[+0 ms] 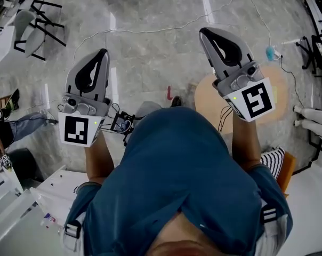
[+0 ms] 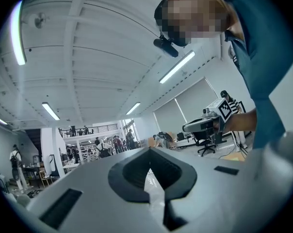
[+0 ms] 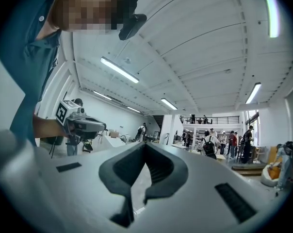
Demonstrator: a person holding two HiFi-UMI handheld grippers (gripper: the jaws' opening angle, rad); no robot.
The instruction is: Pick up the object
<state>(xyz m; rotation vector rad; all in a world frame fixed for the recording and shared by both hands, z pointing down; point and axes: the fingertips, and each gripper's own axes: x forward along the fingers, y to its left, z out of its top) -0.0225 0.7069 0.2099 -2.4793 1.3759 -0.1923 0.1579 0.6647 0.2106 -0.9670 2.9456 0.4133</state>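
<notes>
I see no single object that stands out as the one to pick up. In the head view my left gripper [image 1: 102, 53] is held out level over the marble floor, its jaws closed tip to tip with nothing between them. My right gripper [image 1: 204, 32] is also held level, its jaws together and empty, above the edge of a round wooden table [image 1: 282, 87]. The left gripper view looks over its own closed jaws [image 2: 149, 150] into a large hall and catches the right gripper [image 2: 207, 124] at the right. The right gripper view shows its closed jaws [image 3: 145, 144] and the left gripper [image 3: 86, 125].
A white cable [image 1: 150, 30] runs across the floor to a blue item [image 1: 270, 53]. A small red item [image 1: 169, 93] lies by my feet. Black-framed chairs [image 1: 41, 28] stand at the top left, white shelving [image 1: 22, 199] at the bottom left. Several people stand far off in the hall [image 3: 219, 142].
</notes>
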